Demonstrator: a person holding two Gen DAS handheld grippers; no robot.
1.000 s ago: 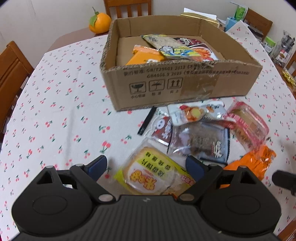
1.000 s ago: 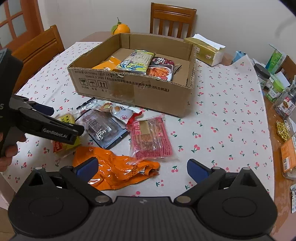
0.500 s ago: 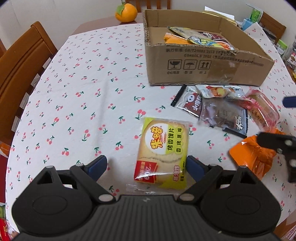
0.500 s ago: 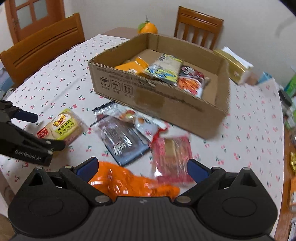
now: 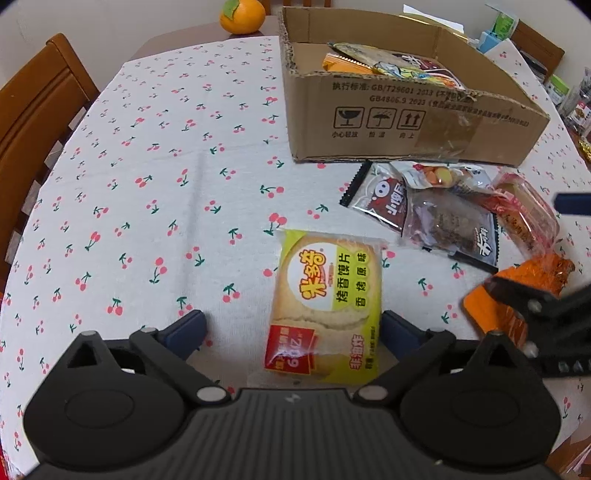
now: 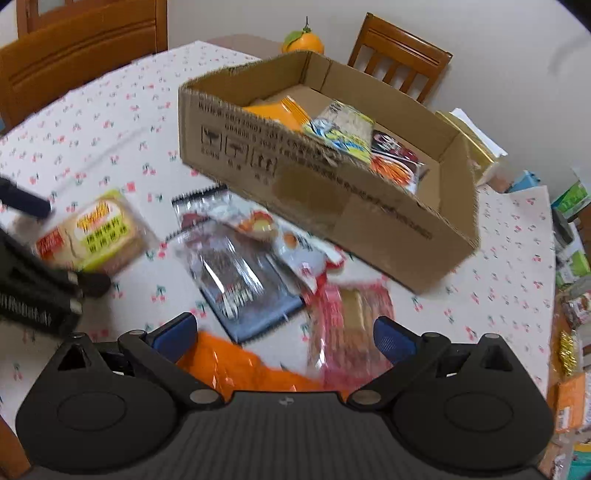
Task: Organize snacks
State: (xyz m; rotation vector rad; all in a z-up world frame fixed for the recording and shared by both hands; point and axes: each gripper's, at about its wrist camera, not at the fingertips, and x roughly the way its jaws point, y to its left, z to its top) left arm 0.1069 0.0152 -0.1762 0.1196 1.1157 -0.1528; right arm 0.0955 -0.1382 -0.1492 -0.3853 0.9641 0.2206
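Observation:
A yellow bun packet (image 5: 325, 302) lies flat on the cherry-print cloth, between the fingers of my left gripper (image 5: 293, 328). That gripper's jaws are opening and neither pad presses on the packet. Right of it lie a dark packet (image 5: 450, 229), a red packet (image 5: 528, 214) and an orange packet (image 5: 517, 291). My right gripper (image 6: 284, 336) is open, low over the orange packet (image 6: 240, 365) and the red packet (image 6: 347, 325), holding nothing. The cardboard box (image 5: 406, 122) behind them holds several snacks (image 6: 340, 129).
An orange fruit (image 5: 242, 14) sits at the table's far edge. Wooden chairs (image 5: 33, 122) stand around the table. A tissue box (image 6: 476, 147) is behind the cardboard box, and jars and packets (image 6: 572, 258) crowd the right edge. The cloth (image 5: 147, 184) spreads left of the pile.
The yellow packet has gone from the pile to the cloth on the left, and my left jaws have widened off it. My right gripper has rolled and sunk closer over the orange and red packets.

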